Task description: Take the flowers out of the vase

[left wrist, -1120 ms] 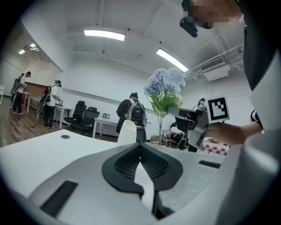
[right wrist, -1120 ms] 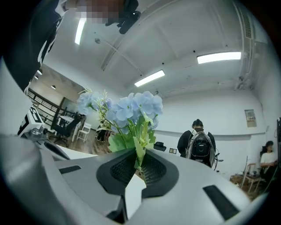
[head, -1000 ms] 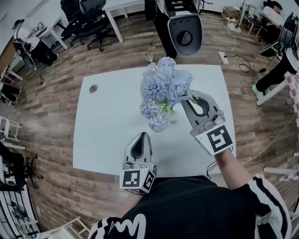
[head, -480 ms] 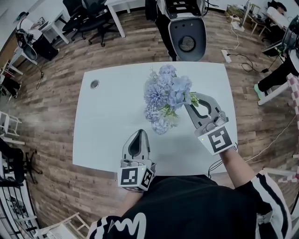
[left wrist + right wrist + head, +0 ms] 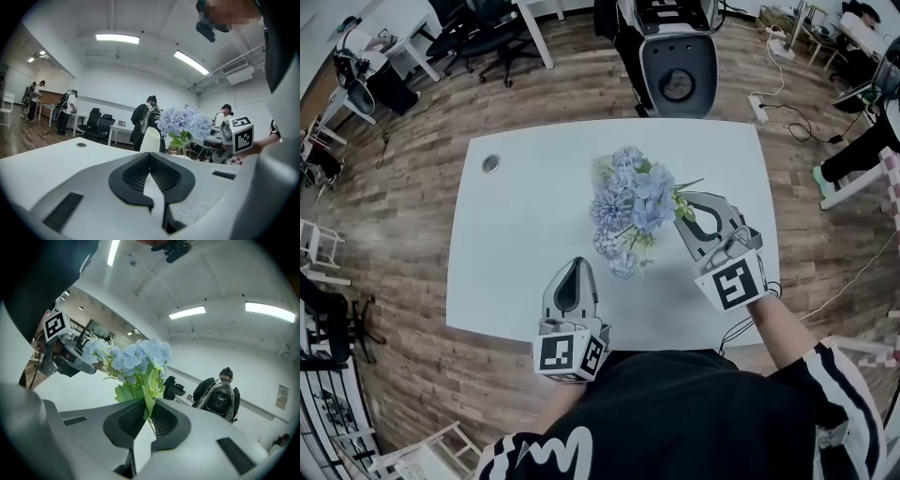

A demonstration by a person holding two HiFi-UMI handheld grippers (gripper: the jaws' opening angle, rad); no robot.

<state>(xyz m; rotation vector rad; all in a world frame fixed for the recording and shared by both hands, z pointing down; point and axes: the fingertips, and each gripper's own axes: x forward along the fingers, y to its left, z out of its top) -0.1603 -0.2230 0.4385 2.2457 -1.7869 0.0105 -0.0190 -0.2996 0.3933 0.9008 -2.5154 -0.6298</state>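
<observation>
Right gripper view: the right claw is shown clenched on the thin green stem of the flowers, which is nipped between the tips of its dark ribbed pads. Pale blue blooms and green leaves are carried just above and beyond those tips, leaning toward the claw's left. Far past the claw, a person with a backpack is seen standing under strip lights.

From the head view, the right claw is pictured over the white bench, with the flowers spread out to its left from the tips. The left claw is held apart from it, nearer the person's body and just short of the lowest bloom.

Seen in the left gripper view, the left claw is closed, its pad tips touching with nothing between them. Straight ahead of its tips a white vase is seen upright on the bench. The flowers are held just to the right of the vase and above its mouth, beside it rather than in it as far as this view shows. A marker cube is visible further right. Beyond the bench, black office chairs are set on a wooden floor.
</observation>
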